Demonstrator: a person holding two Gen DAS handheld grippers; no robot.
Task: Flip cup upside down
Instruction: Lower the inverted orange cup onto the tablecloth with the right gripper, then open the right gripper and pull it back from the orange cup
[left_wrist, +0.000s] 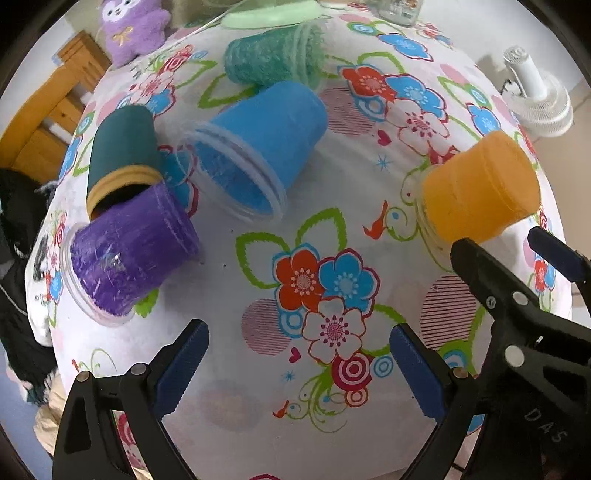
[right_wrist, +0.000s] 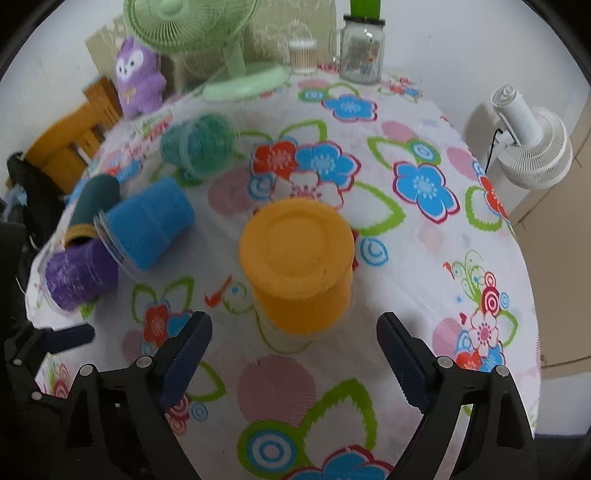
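Orange cup stands base-up already — thin plastic, light, probably crushable, so grip its sidewall gently. Right gripper and left gripper both released.

On the surface, an upturned cup stands mouth-down just ahead of my right fingers, which are spread with nothing between them. To its left, four other cups lie on their sides: one nearest it, another touching that one's rim at the surface's left edge, a third behind them, a fourth farther back. My left fingers hang parted over bare cloth. A plush toy, desk fan and jar line the far edge.
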